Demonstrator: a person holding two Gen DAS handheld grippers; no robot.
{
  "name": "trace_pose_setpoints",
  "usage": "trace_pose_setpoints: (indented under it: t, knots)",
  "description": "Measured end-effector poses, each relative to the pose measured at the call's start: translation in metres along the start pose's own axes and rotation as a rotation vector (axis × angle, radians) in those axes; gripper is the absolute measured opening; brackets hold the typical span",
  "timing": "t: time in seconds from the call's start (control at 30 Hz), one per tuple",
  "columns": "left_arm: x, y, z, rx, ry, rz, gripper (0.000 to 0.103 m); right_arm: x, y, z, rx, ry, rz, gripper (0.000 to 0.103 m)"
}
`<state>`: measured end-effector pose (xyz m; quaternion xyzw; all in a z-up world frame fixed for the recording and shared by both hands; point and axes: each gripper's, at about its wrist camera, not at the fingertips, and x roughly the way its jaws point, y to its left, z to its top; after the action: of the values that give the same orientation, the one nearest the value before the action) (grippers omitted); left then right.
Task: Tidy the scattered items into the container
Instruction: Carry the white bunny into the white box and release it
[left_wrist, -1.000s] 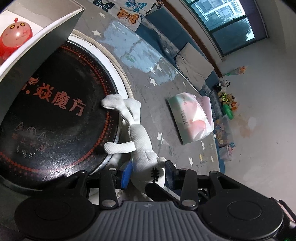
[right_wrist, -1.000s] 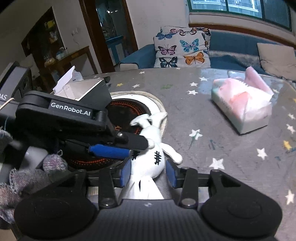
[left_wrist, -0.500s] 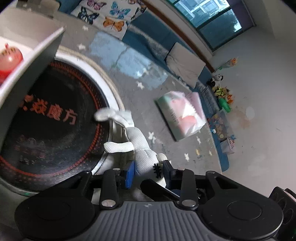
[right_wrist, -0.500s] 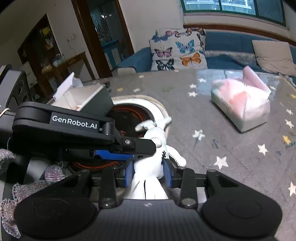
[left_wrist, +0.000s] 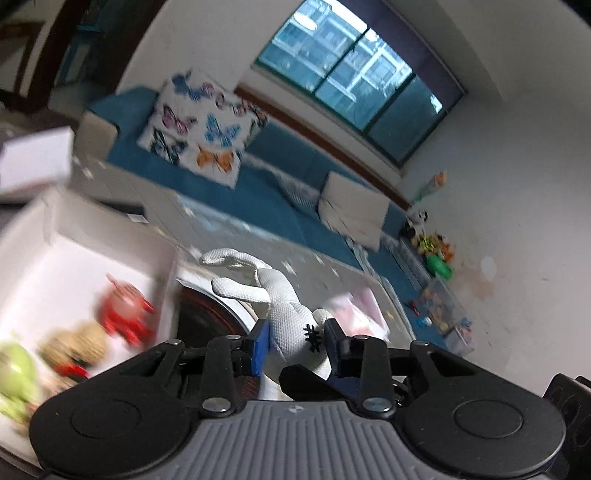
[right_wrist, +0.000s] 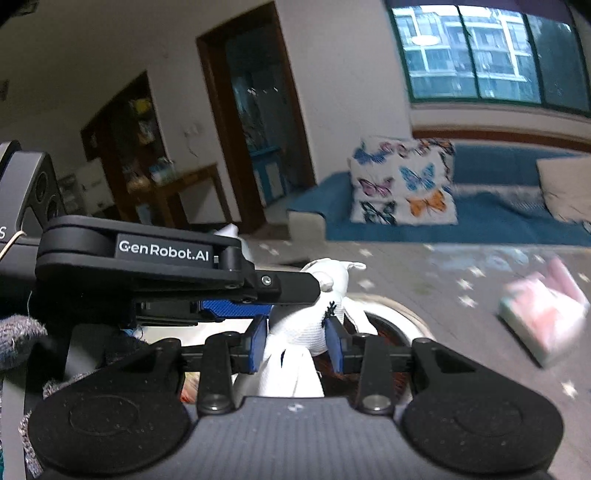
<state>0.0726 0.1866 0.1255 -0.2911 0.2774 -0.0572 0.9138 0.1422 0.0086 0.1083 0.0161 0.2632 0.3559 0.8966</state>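
Both grippers are clamped on the same white plush rabbit (left_wrist: 284, 314): the left gripper (left_wrist: 295, 345) pinches its body between blue pads, with the long ears pointing up and away toward the sofa, and the right gripper (right_wrist: 295, 338) squeezes the white cloth body from its own side, a black stitched mark showing next to its right pad. In the right wrist view the left gripper's black arm, lettered "GenRobot.AI" (right_wrist: 162, 253), crosses the frame from the left and ends against the rabbit's head, hiding most of what lies behind it on that side. The rabbit is held above the star-printed grey tabletop (right_wrist: 424, 291), over the edge of a round black cooktop with a pale rim (left_wrist: 207, 314). Just left of the rabbit in the left wrist view is the open white box (left_wrist: 74, 266), its near wall standing between the toy and the interior; inside it, blurred, lie a red toy (left_wrist: 125, 314), a tan round toy (left_wrist: 77, 345) and a green one (left_wrist: 16, 373). On the table to the right sits a pink and green tissue pack (right_wrist: 543, 314), well apart from the grippers. Beyond the table runs a blue sofa (right_wrist: 495, 218) with a butterfly-print cushion (right_wrist: 402, 184) and a plain pale cushion (left_wrist: 351, 210). A heap of small toys lies on the floor by the wall (left_wrist: 436, 254), under the window.
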Motion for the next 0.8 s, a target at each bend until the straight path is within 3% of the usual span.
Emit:
trace_pose_setpoints:
  t: [0.33,0.57,0.8]
  knots:
    - [-0.040,0.077,0.046,0.013,-0.081,0.097,0.036,0.072,0.087,0.020,-0.062,-0.033,0.066,0.034]
    - [-0.028,0.141,0.051,-0.065,-0.013,0.141,0.036,0.131,0.124,0.009,-0.030,0.066,0.043,0.034]
    - [-0.014,0.168,0.038,-0.096,0.043,0.186,0.037,0.163,0.129,-0.010,-0.013,0.153,0.023,0.034]
